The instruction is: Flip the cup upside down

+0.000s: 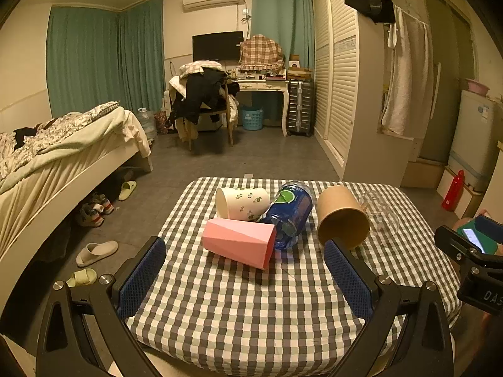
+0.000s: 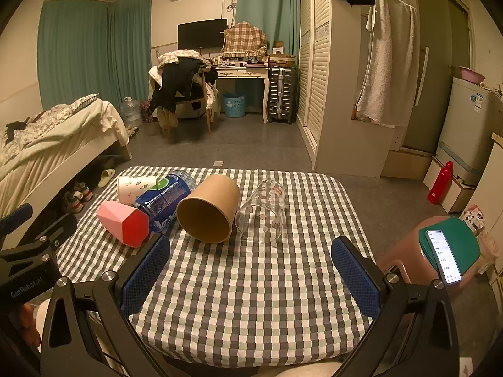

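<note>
From my left wrist camera and my right wrist camera I look low across the checked table point(image 1: 251, 298) toward the bedroom's far desk point(image 2: 243, 73), seemingly side by side, sharing the cups.

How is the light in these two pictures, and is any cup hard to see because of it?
Left wrist view: warm, dim yellow light, dark fisheye corners; the clear glass cup almost melts into the checked tablecloth. Right wrist view: same tint, but the glass cup shows better; the phone screen glows bright. The pink cup stays sharp in both.
</note>
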A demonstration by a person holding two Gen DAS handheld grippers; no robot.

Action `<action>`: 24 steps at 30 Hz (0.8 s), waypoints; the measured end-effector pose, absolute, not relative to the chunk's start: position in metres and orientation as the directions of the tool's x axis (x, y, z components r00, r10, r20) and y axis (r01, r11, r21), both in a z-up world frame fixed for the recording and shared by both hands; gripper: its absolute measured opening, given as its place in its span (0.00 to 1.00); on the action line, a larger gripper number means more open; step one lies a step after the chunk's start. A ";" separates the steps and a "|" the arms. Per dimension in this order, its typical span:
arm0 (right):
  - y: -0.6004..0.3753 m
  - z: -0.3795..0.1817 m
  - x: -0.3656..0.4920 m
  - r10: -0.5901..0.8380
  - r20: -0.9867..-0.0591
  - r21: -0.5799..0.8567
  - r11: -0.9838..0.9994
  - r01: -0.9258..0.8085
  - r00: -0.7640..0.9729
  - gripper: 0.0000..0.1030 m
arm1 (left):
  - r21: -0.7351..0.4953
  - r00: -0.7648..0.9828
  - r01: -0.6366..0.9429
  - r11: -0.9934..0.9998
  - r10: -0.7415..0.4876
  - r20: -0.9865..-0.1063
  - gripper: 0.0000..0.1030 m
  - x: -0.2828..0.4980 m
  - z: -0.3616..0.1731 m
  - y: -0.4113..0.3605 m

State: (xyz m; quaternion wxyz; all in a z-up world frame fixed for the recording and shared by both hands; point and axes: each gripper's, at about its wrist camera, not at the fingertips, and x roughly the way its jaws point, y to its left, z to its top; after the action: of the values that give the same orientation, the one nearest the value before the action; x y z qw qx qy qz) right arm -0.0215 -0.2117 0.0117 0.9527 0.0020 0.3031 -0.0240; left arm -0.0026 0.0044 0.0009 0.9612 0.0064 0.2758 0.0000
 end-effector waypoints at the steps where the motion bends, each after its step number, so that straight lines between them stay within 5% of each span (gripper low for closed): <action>1: -0.212 0.012 -0.022 -0.044 -0.578 -0.010 0.999 0.047 0.815 1.00 | 0.011 0.847 0.002 1.000 0.005 -0.531 1.00 -0.003 0.001 0.005; 24: -0.211 0.009 -0.021 -0.045 -0.584 -0.008 0.999 0.050 0.810 1.00 | 0.013 0.843 -0.002 1.000 0.009 -0.537 1.00 0.004 -0.007 0.006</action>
State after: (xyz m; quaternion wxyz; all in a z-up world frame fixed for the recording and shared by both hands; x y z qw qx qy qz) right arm -0.0209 -0.2110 0.0094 0.9514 0.0039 0.3069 -0.0248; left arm 0.0036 0.0056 -0.0073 0.9600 0.0062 0.2798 0.0028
